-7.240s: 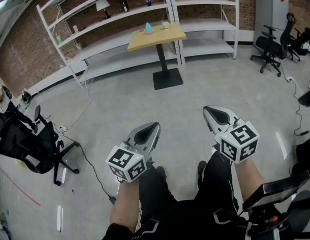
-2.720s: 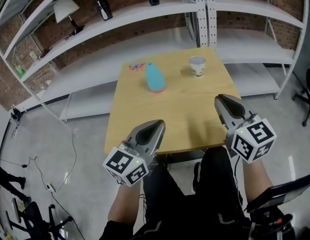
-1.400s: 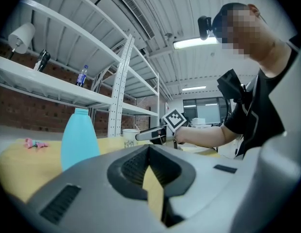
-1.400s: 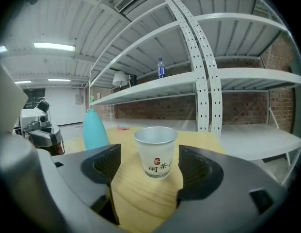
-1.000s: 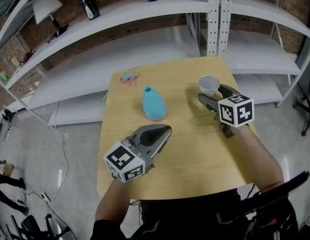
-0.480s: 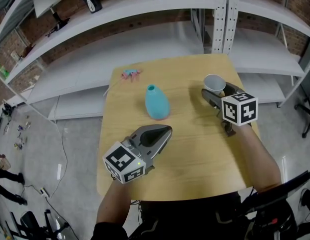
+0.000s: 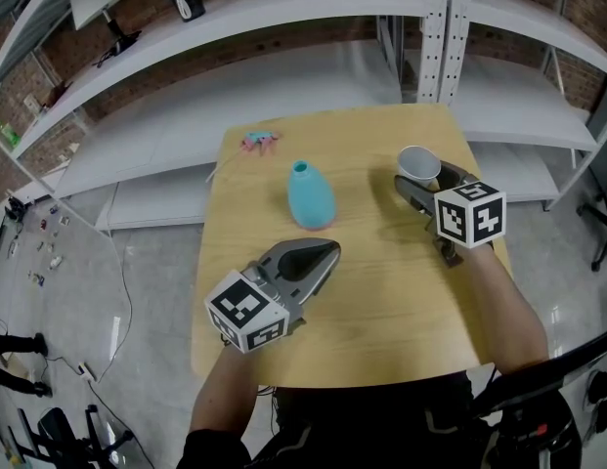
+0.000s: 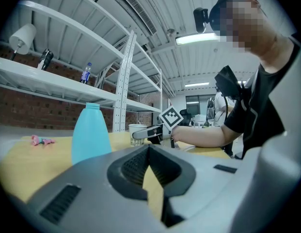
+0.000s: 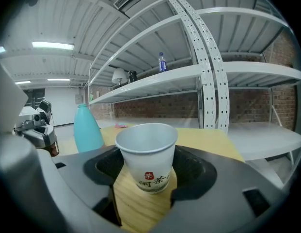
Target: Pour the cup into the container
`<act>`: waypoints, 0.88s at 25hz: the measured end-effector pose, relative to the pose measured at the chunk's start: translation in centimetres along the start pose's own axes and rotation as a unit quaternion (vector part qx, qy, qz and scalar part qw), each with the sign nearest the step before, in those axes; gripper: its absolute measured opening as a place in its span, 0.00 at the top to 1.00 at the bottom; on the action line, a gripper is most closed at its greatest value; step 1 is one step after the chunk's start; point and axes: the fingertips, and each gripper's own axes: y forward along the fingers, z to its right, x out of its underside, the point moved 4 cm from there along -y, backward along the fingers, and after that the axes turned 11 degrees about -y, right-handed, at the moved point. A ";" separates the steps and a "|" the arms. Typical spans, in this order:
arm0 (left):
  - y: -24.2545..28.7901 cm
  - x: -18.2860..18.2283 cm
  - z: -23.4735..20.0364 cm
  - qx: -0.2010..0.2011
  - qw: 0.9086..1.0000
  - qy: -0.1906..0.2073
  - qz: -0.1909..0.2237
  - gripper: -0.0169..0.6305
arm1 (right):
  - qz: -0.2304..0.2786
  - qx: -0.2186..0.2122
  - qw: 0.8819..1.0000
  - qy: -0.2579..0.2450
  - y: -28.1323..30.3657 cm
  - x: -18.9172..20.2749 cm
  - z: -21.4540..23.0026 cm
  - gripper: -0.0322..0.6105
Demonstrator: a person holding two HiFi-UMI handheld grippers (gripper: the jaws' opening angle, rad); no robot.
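over the table (image 7: pixel 381 296), right gripper (image 7: pixel 422 178) holds jaws apart round cup (image 7: pixel 417 161); left gripper (image 7: pixel 324 252) closed.

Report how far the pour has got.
Done: the right gripper has the cup between its open jaws, and the cup stands upright on the table. In hand: the grasp, not yet closed. Left: lift, carry to the blue bottle, tip it in. The left gripper is shut and empty.
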 end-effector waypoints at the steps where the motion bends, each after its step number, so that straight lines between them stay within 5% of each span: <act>1: 0.0 0.0 0.0 0.000 1.000 0.000 0.000 0.97 | -0.001 -0.002 1.000 -0.004 0.0 -0.1 -0.2 0.46; 13: -0.3 0.2 0.2 0.012 1.000 -0.004 -0.003 0.97 | 0.016 -0.025 0.999 -0.046 -1.2 -3.9 -2.4 0.46; 22: -1.2 0.4 0.6 0.023 1.000 -0.001 -0.005 0.97 | 0.020 -0.058 0.985 -0.160 -1.3 -9.4 -6.7 0.46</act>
